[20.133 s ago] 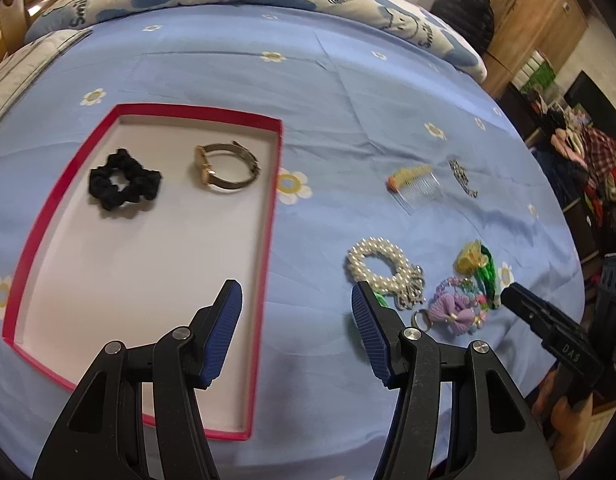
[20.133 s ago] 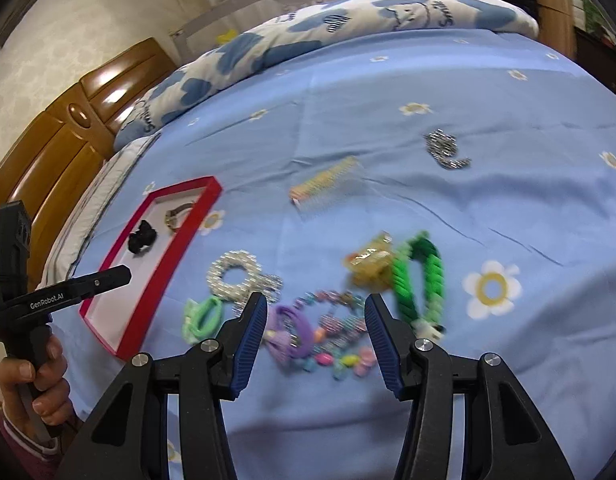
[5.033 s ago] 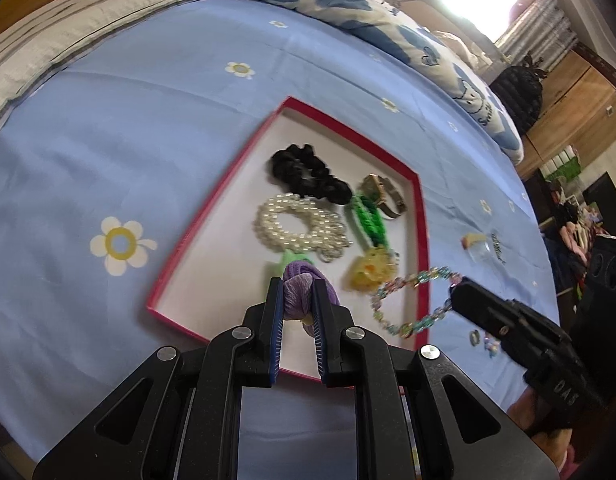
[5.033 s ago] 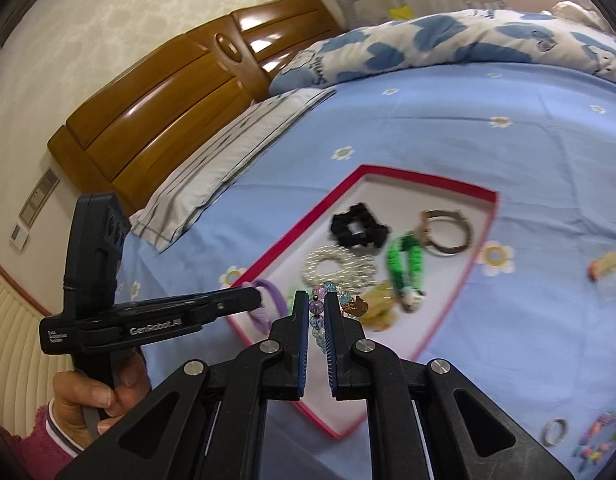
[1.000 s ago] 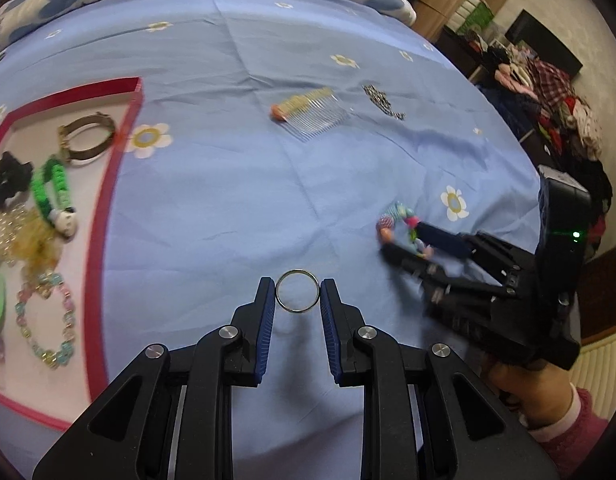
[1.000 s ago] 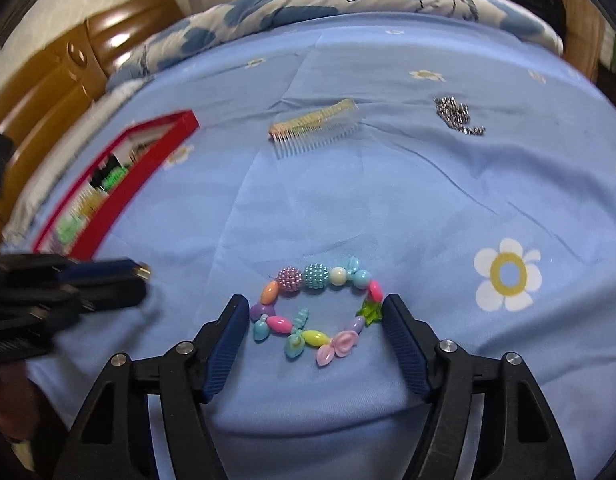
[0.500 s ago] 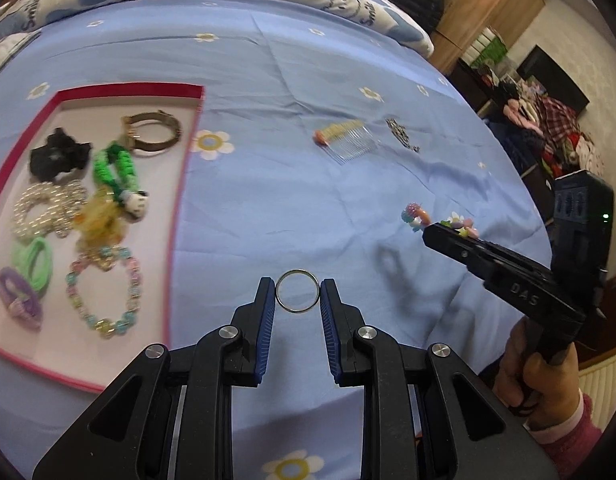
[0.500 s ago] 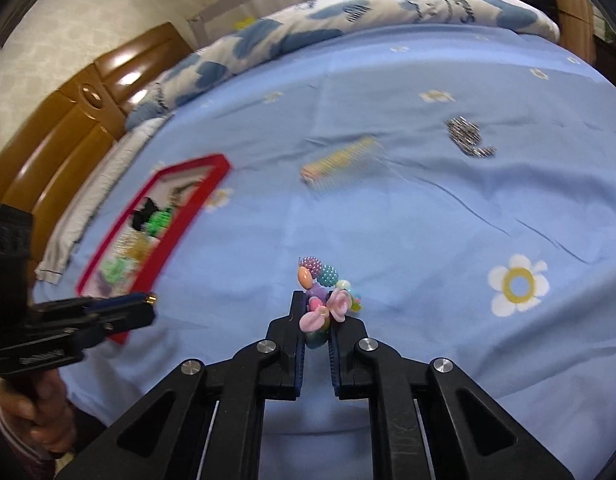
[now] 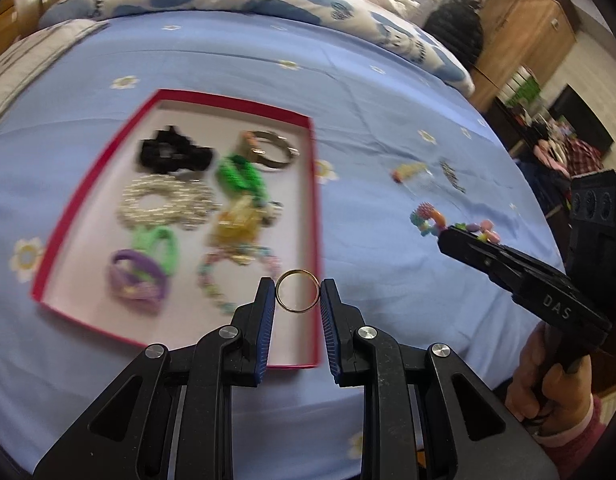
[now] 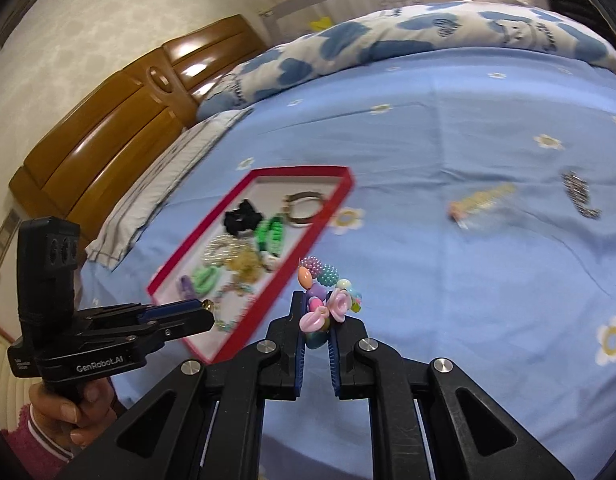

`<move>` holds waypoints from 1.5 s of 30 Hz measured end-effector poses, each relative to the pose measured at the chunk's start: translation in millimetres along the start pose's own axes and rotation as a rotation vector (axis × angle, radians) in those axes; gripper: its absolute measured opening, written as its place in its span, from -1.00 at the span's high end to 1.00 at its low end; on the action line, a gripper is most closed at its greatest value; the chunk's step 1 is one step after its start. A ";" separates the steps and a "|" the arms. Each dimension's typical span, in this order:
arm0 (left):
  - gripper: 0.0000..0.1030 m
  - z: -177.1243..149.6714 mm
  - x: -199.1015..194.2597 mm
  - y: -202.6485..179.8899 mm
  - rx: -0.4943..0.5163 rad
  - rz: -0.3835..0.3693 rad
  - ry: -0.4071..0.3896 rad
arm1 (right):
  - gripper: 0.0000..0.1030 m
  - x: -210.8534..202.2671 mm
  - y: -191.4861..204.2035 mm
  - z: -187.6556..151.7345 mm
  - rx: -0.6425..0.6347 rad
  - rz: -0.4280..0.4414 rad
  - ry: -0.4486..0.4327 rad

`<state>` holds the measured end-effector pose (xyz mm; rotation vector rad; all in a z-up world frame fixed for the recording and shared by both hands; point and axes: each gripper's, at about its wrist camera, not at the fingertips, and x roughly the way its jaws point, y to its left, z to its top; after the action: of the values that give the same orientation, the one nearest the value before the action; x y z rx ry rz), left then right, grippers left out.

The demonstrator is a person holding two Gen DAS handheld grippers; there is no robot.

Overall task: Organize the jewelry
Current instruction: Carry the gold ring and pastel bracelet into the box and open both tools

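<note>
My left gripper point(image 9: 298, 298) is shut on a thin gold ring point(image 9: 298, 291), held above the near right corner of the red-rimmed tray point(image 9: 317, 216). The tray holds a black scrunchie point(image 9: 172, 154), a pearl bracelet point(image 9: 166, 204), a watch point(image 9: 272, 150), green, purple and yellow hair pieces and a bead bracelet point(image 9: 220, 276). My right gripper point(image 10: 318, 322) is shut on a colourful bead bracelet point(image 10: 324, 288), lifted over the blue sheet just right of the tray point(image 10: 268, 304). In the left wrist view that bracelet point(image 9: 428, 216) shows at the right gripper's tip.
A hair comb point(image 10: 480, 200) and a silver chain point(image 10: 578, 194) lie on the blue flowered sheet point(image 10: 468, 272) to the right. A patterned pillow point(image 10: 408, 48) and wooden headboard point(image 10: 108, 120) stand behind. A hand point(image 9: 548, 376) holds the right gripper's handle near the bed edge.
Both grippers have swung left toward the tray. The right gripper closed on the bead bracelet and lifted it off the sheet; the left still carries the ring, now over the tray's corner.
</note>
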<state>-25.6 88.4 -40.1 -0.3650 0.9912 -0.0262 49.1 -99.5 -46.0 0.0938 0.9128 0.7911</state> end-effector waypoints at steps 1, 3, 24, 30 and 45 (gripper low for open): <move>0.59 0.7 -1.2 6.7 -0.009 0.008 -0.004 | 0.82 4.0 5.9 1.1 -0.010 0.010 0.006; 0.59 2.2 -5.3 21.8 -0.033 0.030 -0.015 | 0.82 12.0 16.4 3.0 -0.031 0.029 0.018; 0.59 19.3 11.3 110.2 -0.131 0.179 -0.001 | 0.82 116.3 93.8 5.8 -0.167 0.133 0.172; 0.59 13.0 24.1 110.2 -0.122 0.178 0.028 | 0.82 130.8 94.5 -1.8 -0.168 0.129 0.220; 0.59 11.6 30.8 105.8 -0.110 0.195 0.050 | 0.70 132.9 84.6 -8.2 -0.130 0.114 0.265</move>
<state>-14.2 185.4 -92.5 -0.3682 1.0765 0.1970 41.7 45.6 -107.5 -0.0754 1.1098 0.9825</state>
